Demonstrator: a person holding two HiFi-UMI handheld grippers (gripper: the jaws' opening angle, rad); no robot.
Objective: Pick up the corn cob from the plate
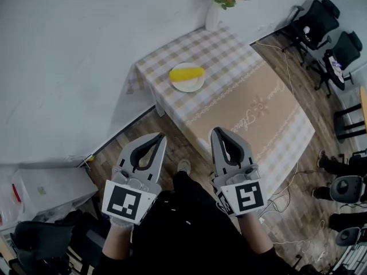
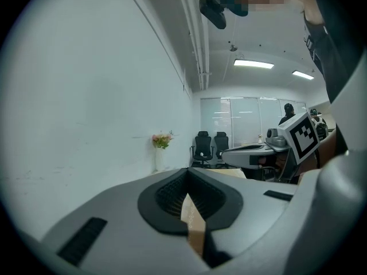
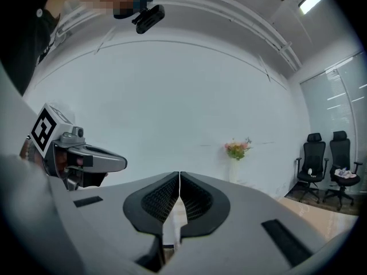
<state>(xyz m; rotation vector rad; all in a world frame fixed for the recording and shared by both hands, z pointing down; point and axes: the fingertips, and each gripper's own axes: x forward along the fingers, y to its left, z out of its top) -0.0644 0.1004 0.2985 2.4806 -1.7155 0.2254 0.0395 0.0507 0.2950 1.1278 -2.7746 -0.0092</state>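
Corn cob (image 1: 187, 73): yellow, lying across a white plate (image 1: 188, 87) on the far half of the bench (image 1: 246, 110), toward the bench edge that faces the wall. Nothing touches it.

Left tool (image 1: 161, 136): held in a gloved hand low in the head view, over the floor, short of the bench. Jaws clenched tip to tip, nothing between them.

Right tool (image 1: 216, 130): beside the left one and apart from it, its tip over the near end of the bench. Jaws clenched, empty.

Shoe (image 1: 183, 166): the person's own, on the floor between the two tools.

Floor (image 1: 172, 145): wood planks. A narrow strip runs between the bench and the wall (image 1: 69, 50). A pale bin (image 1: 51, 191) stands at the near left against the wall. Cables trail along the right of the bench.

Bench surface: cloth with a chequered border and a tan middle bearing script. From the near end up to the plate the cloth lies bare. The bench stands at a slant in the head view, one corner toward the tools.

Vase (image 1: 213, 16): white, with pink flowers, at the far corner of the bench, beyond the plate and apart from it.

Office chairs (image 1: 314, 20): black, two, past the bench at the far right.
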